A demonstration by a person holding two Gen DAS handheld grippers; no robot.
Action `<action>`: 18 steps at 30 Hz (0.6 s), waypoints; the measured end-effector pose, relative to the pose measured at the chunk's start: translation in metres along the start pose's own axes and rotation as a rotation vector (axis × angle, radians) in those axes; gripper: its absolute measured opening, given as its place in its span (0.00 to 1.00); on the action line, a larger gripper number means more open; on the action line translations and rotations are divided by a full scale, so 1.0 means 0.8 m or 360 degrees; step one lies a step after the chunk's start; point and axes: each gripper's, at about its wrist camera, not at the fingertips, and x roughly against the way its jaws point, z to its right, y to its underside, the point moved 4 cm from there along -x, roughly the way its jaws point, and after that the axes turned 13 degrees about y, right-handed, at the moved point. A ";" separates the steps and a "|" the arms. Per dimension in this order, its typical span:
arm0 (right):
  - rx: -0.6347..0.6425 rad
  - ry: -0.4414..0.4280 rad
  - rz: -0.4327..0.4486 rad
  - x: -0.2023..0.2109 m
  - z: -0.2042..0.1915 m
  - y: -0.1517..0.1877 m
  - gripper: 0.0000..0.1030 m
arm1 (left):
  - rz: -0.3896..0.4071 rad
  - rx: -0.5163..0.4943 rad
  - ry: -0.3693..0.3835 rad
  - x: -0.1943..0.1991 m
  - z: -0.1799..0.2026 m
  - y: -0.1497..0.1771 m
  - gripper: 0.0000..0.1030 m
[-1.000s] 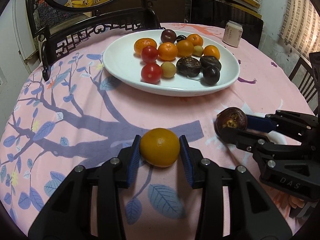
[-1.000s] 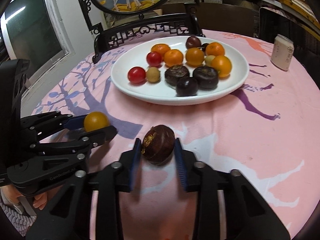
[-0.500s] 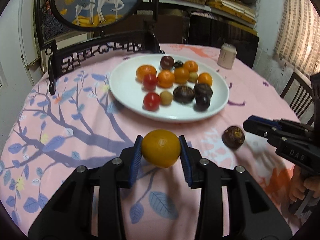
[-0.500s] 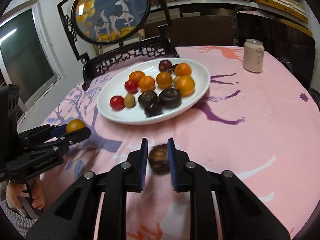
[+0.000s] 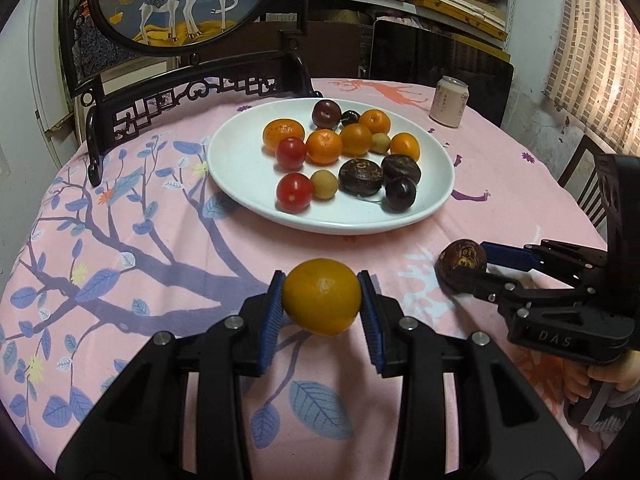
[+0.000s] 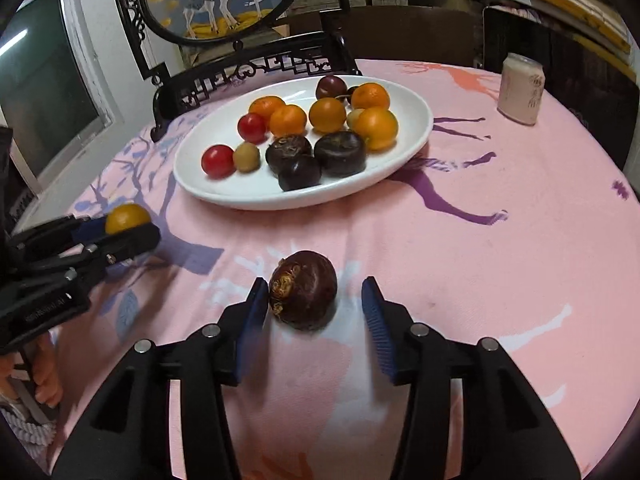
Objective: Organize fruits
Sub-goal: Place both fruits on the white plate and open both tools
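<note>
My left gripper (image 5: 322, 298) had the orange (image 5: 322, 297) pinched firmly between both blue pads, held clear of the pink tablecloth (image 5: 160, 280), so that side needed nothing but a steady hand. The right gripper (image 6: 315, 304) was the one to watch: its jaws were opening, and the dark brown fruit (image 6: 303, 289) sat on the cloth between them, close against the left pad with a clear gap at the right pad, so nothing was gripped there. The white plate (image 6: 224, 196) with the other fruits lay ahead of both claws, beyond the fingertips and slightly left of the right one. I judged the good way forward was to shift the right claw a touch left to centre the fruit, close slowly so the round thing would not roll away, then lift before carrying toward the plate.
</note>
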 end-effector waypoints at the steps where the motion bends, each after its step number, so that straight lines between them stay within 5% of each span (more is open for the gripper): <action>1: 0.0001 -0.0002 0.0005 0.000 -0.001 0.000 0.44 | -0.0004 0.0000 -0.0002 -0.001 0.000 0.001 0.36; 2: 0.0008 0.0005 0.0002 0.000 -0.002 0.000 0.37 | -0.0011 -0.0001 -0.0004 -0.002 0.000 0.001 0.36; 10: 0.0124 0.0029 0.0006 0.005 -0.018 0.006 0.36 | -0.0156 -0.0033 -0.0049 -0.033 -0.001 0.018 0.36; 18: -0.0023 -0.0013 0.0167 0.043 0.002 -0.014 0.36 | 0.0021 -0.0033 -0.0067 0.002 0.003 -0.008 0.36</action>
